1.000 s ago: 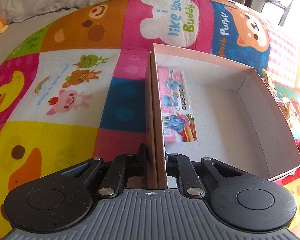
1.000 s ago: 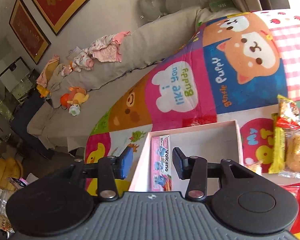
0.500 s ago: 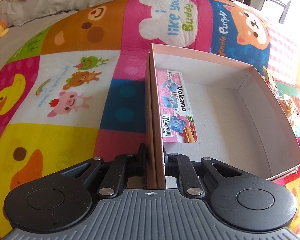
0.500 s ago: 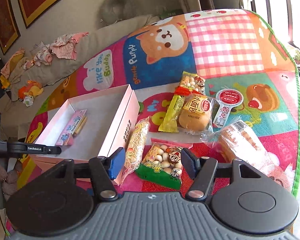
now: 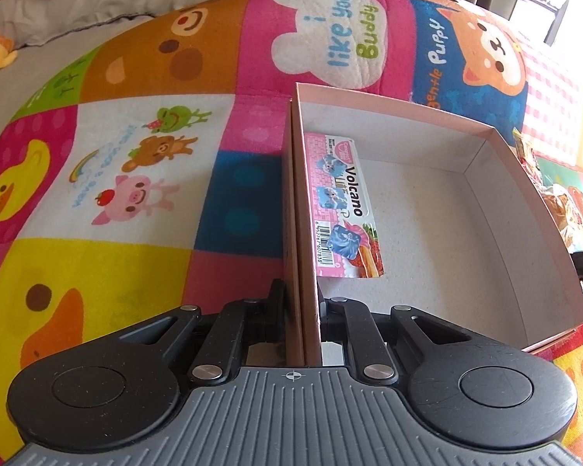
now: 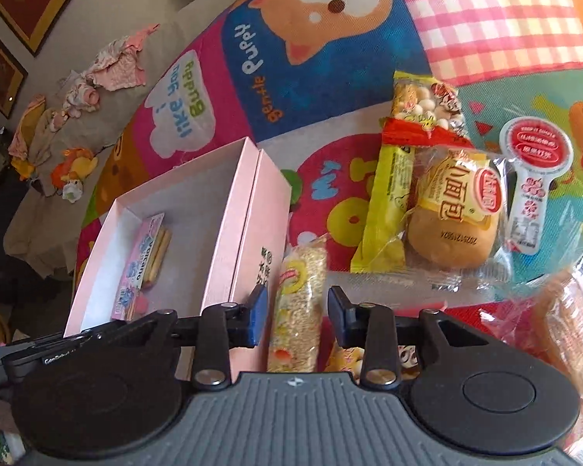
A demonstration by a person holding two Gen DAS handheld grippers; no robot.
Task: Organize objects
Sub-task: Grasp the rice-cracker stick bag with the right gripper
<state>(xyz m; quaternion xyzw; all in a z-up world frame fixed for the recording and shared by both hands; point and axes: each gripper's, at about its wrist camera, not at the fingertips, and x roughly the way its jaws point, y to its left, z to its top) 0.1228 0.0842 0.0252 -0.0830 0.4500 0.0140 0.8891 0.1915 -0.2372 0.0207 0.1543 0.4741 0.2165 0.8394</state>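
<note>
A pink cardboard box stands open on the colourful mat, also in the right wrist view. A pink Volcano snack packet leans inside against its left wall and shows in the right wrist view. My left gripper is shut on the box's near left wall. My right gripper is open, low over a long rice-crisp bar that lies between its fingers beside the box.
Right of the box lie a wrapped bun, a yellow bar, a bag of round candies, a white spoon-shaped packet and more packets at the right edge. A sofa with toys lies beyond the mat.
My right gripper swung from above the box to the snack pile and came down over the rice-crisp bar. My left gripper kept its hold on the box wall.
</note>
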